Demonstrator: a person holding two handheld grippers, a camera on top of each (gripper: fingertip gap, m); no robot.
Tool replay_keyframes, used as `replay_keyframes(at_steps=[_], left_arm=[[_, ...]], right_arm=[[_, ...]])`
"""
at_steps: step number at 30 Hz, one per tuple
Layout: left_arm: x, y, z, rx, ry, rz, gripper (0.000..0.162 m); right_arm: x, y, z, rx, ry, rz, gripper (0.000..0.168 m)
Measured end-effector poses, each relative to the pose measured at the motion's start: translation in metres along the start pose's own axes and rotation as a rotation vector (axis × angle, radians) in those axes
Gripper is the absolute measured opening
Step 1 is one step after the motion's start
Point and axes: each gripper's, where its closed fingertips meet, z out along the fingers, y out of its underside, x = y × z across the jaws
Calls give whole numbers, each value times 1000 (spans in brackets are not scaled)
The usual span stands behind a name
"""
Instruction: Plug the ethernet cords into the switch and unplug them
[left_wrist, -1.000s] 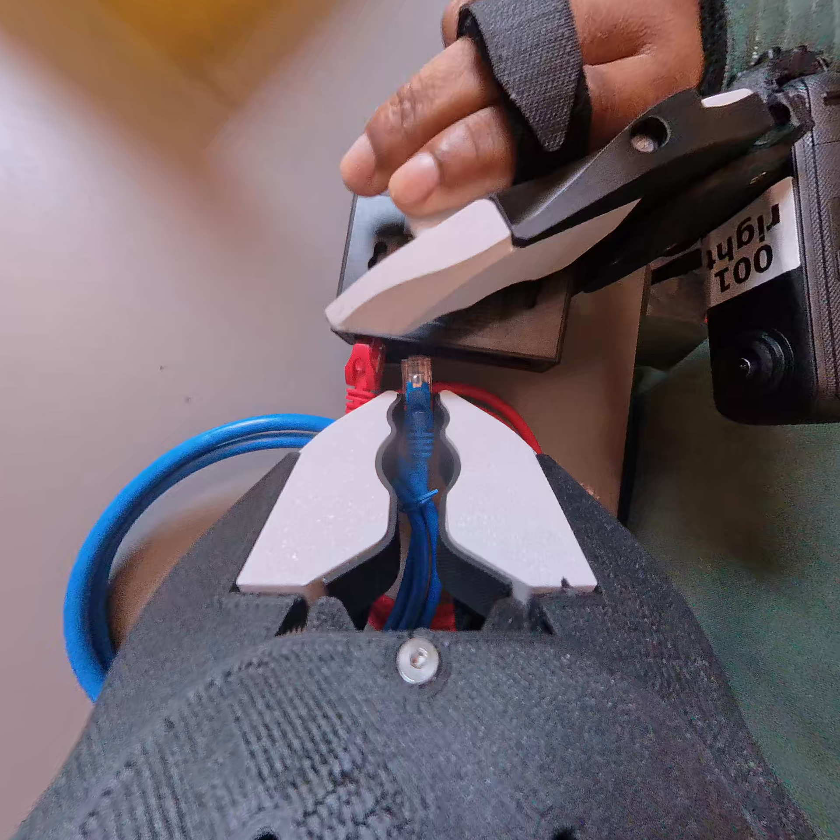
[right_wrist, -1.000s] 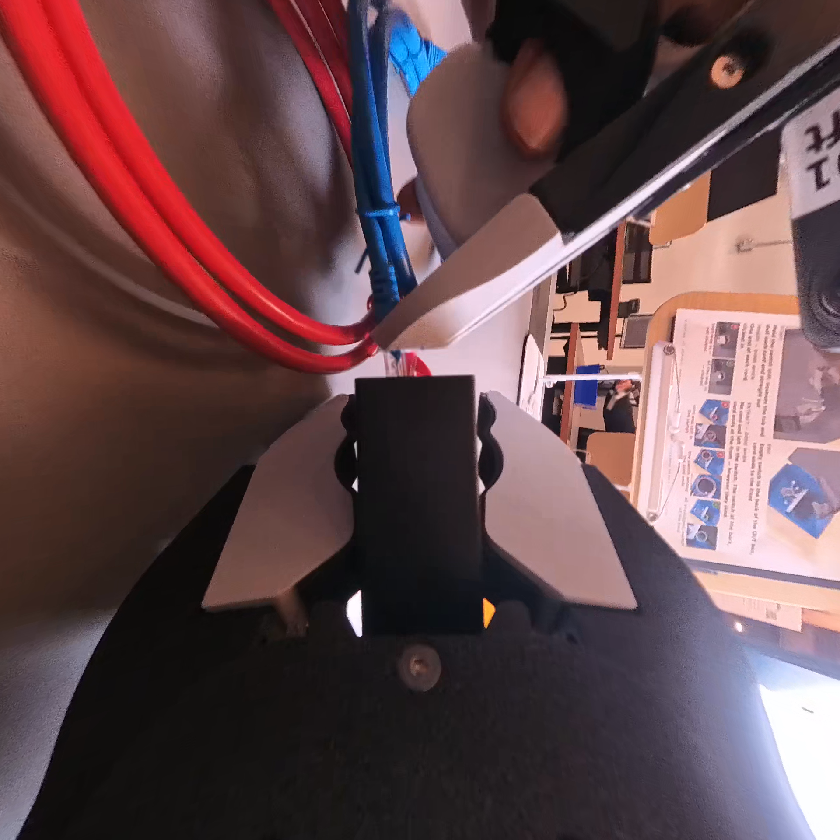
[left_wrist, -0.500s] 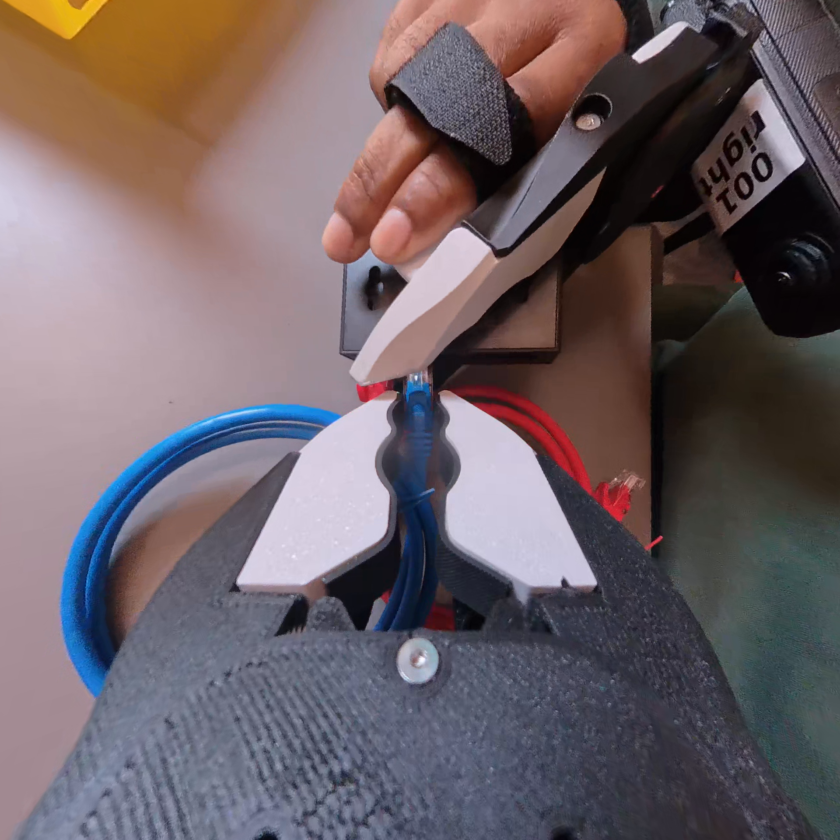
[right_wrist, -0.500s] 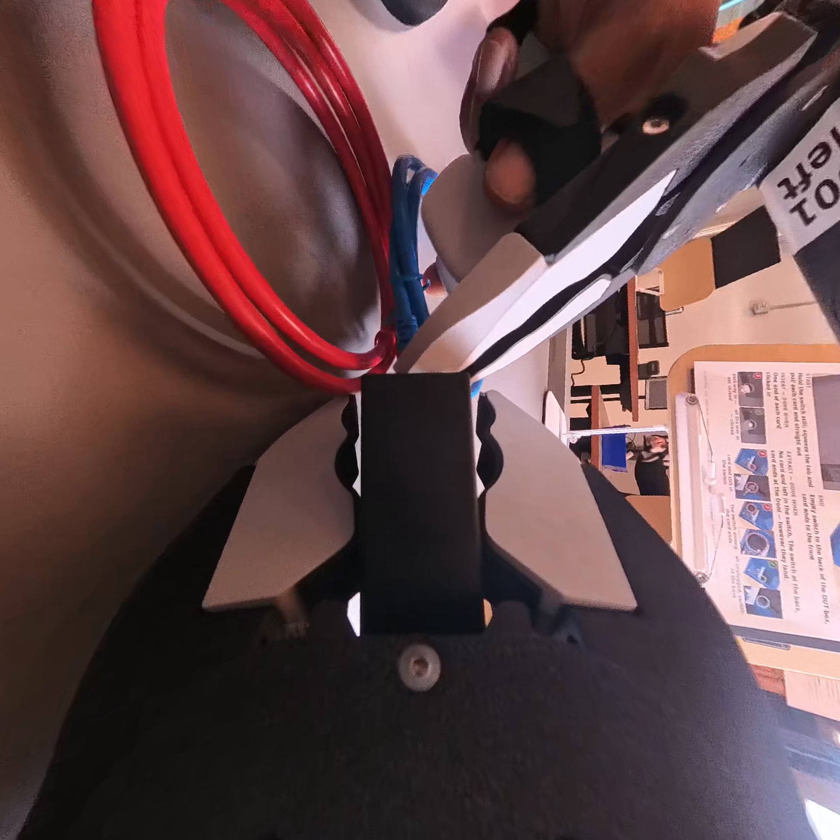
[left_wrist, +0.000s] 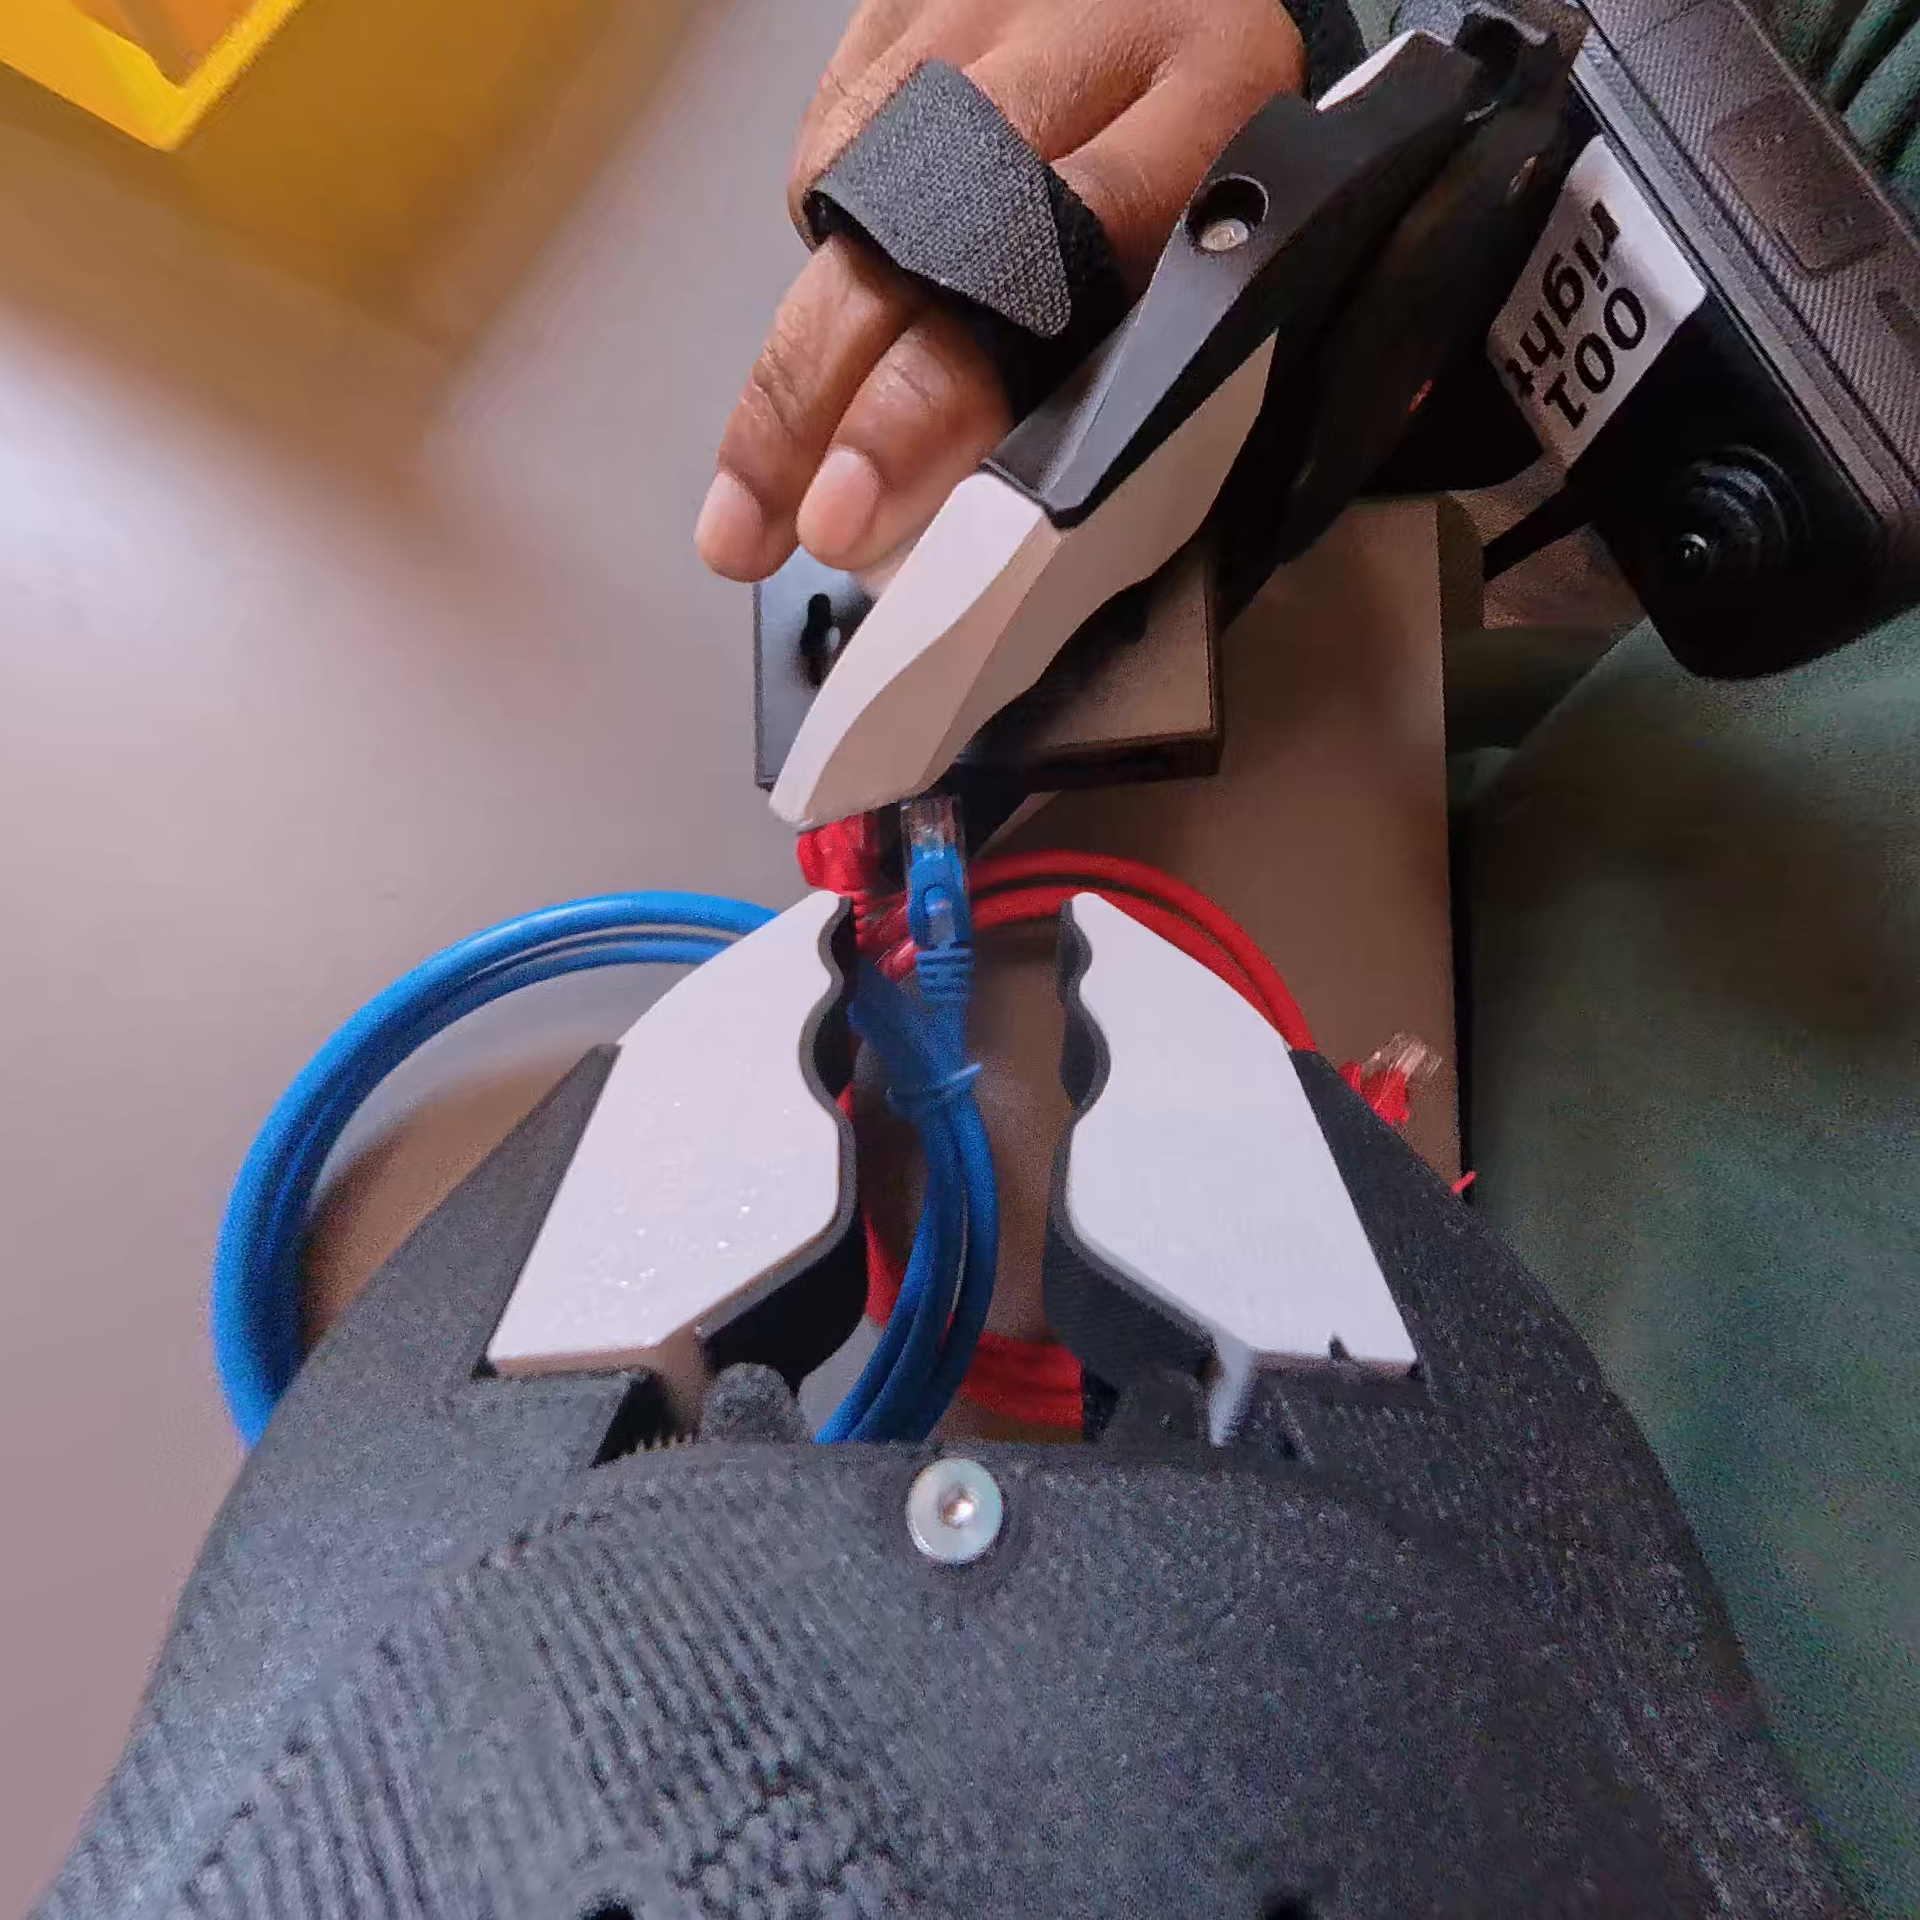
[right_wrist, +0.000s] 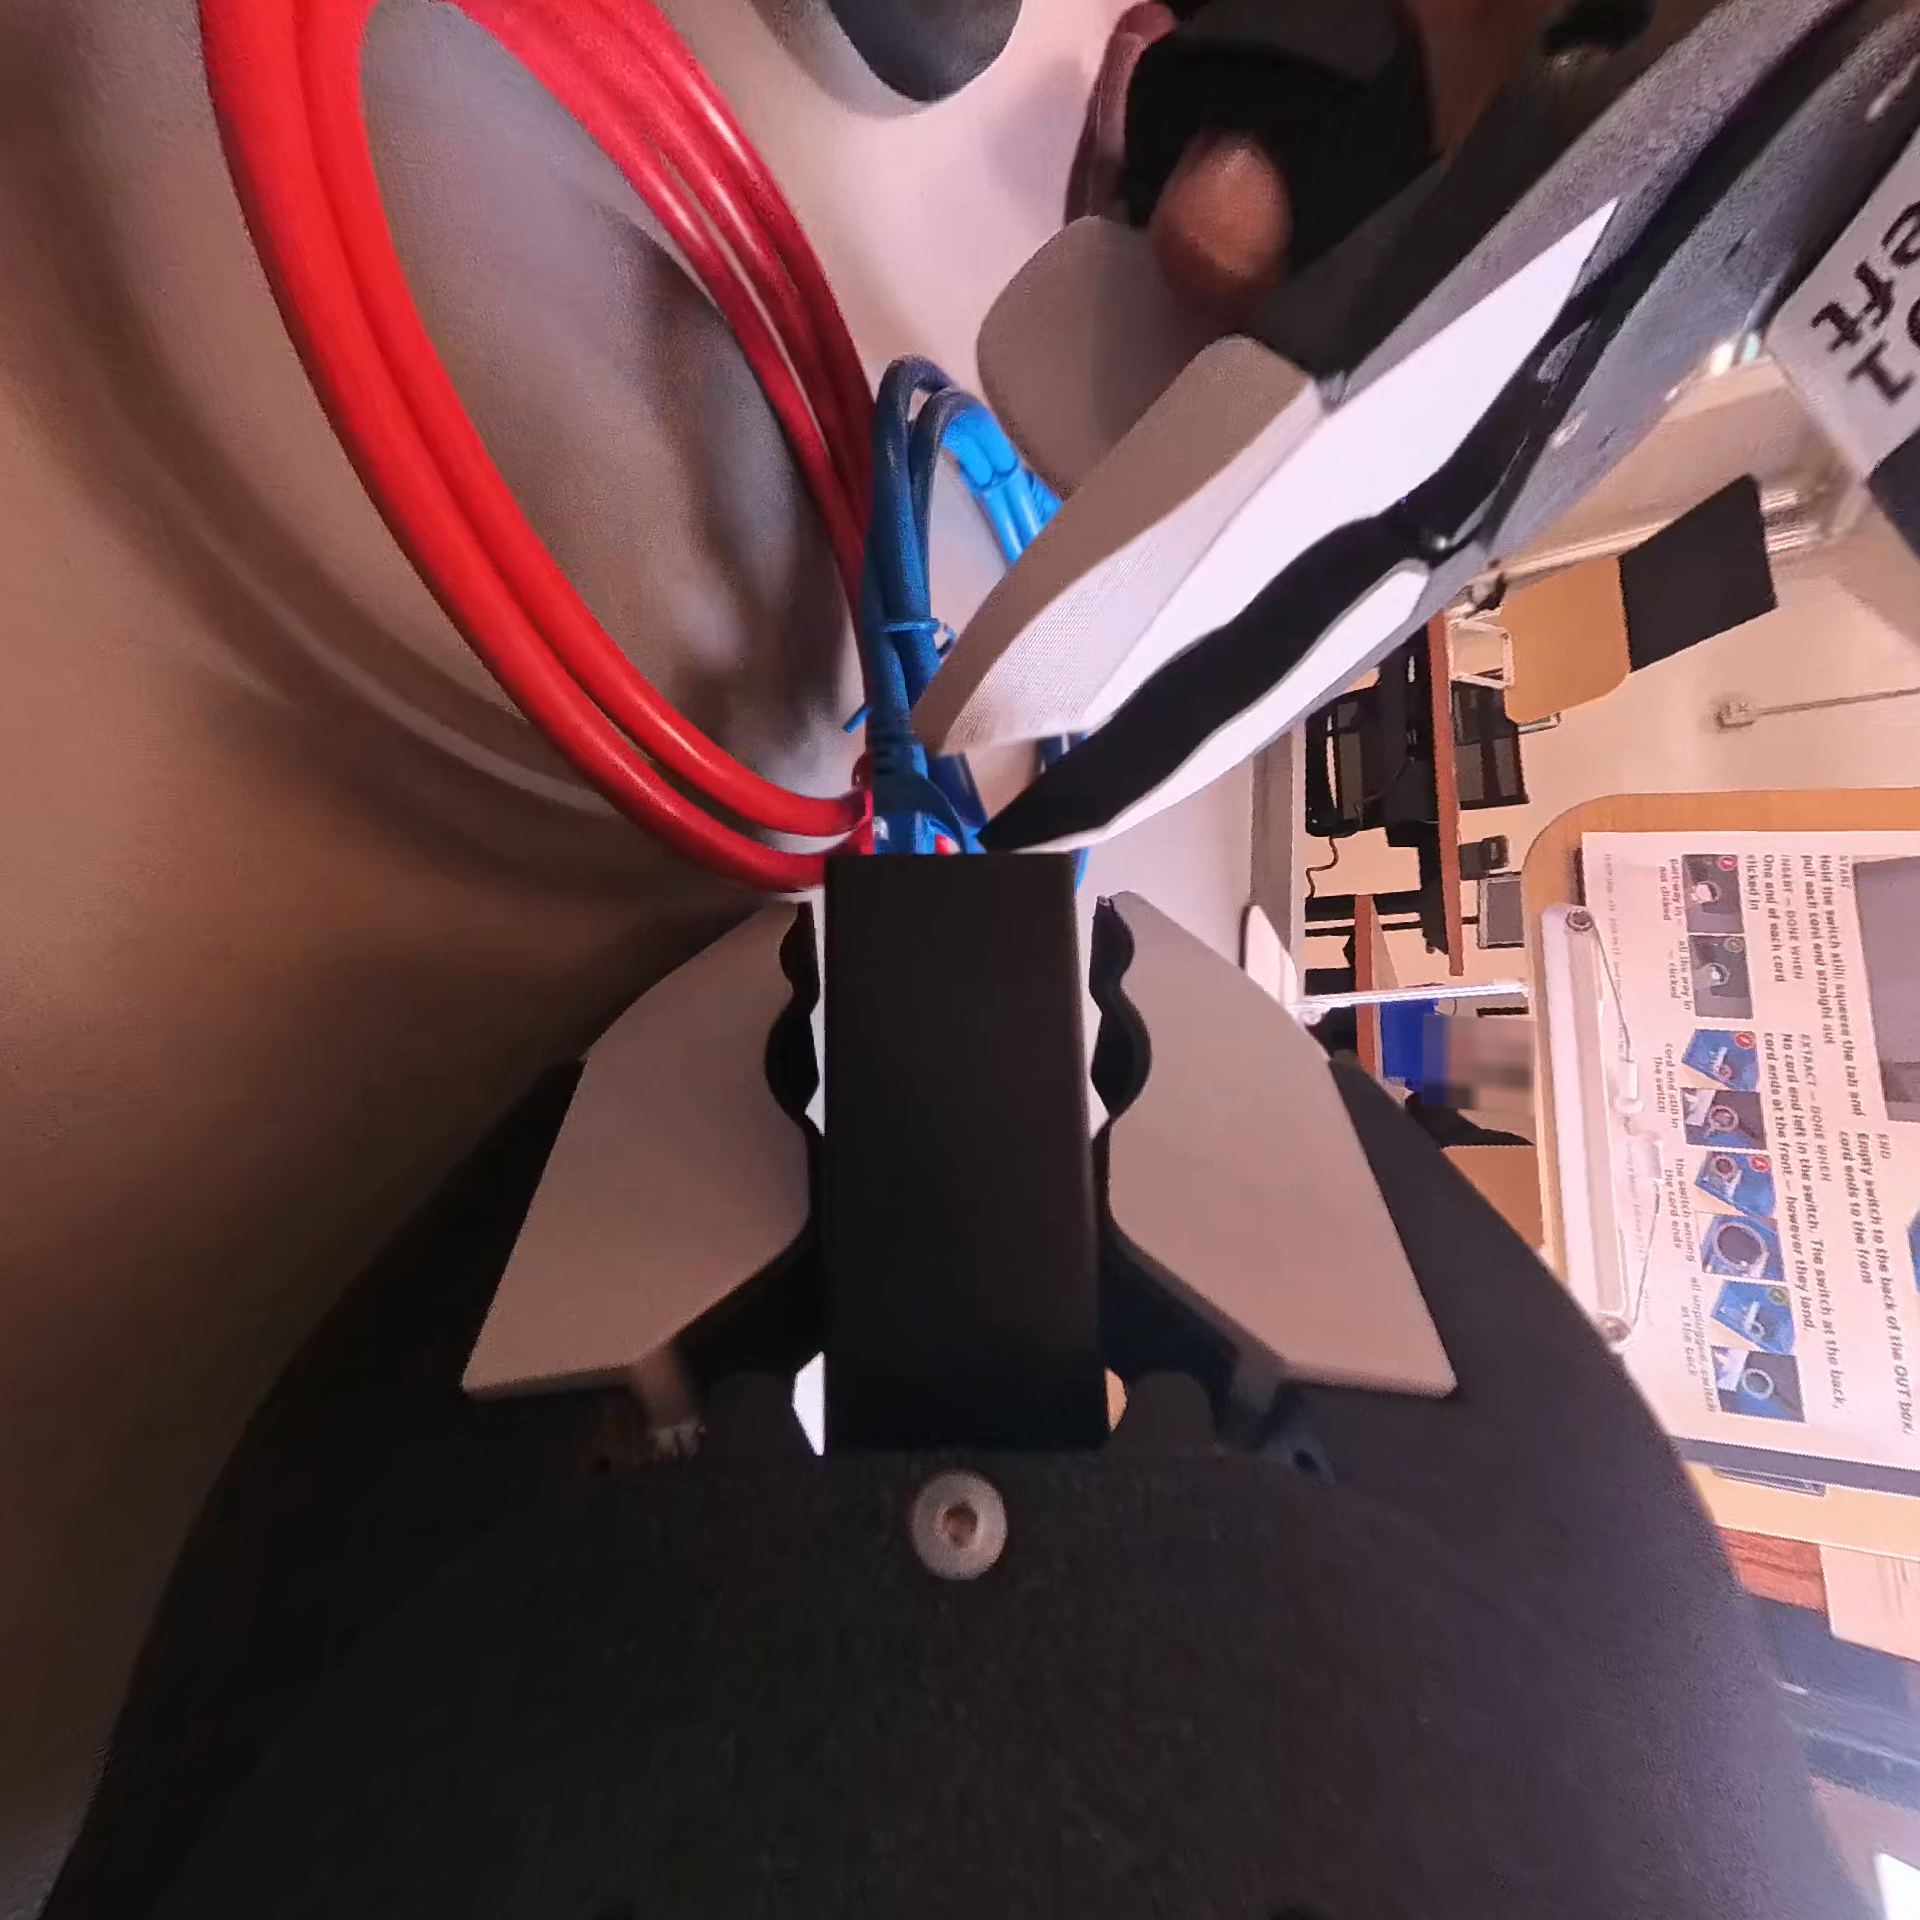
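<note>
A flat black plastic network switch (right_wrist: 961, 1143) sits clamped in the right claw (right_wrist: 958, 914), its ports hidden. The coiled blue ethernet cord (left_wrist: 940, 1049) lies loose between the parted fingers of the left claw (left_wrist: 956, 914), its clear-tipped plug at the switch's edge; red cord loops (right_wrist: 499, 499) blur behind.

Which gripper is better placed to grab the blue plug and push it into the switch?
Left. The left gripper is open with the blue plug just past its fingertips, aimed at the switch. The right gripper is shut on the switch, so it is busy.
</note>
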Motion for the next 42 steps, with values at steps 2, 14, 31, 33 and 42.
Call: replay_keyframes(at_steps=[2, 14, 31, 33, 42], left_arm=[[-2, 1, -11, 21, -11, 16, 43], [-6, -1, 3, 76, 155, -88, 26], [-23, 7, -2, 1, -21, -239, 13], [-24, 8, -2, 4, -2, -269, 13], [-38, 6, -8, 31, -22, -349, 13]], right_arm=[[3, -2, -2, 10, 13, -5, 52], [5, -25, -9, 81, 84, -137, 52], [16, 32, 5, -248, 90, -10, 54], [16, 33, 4, -284, 84, -16, 54], [16, 39, -7, -395, 88, -4, 61]])
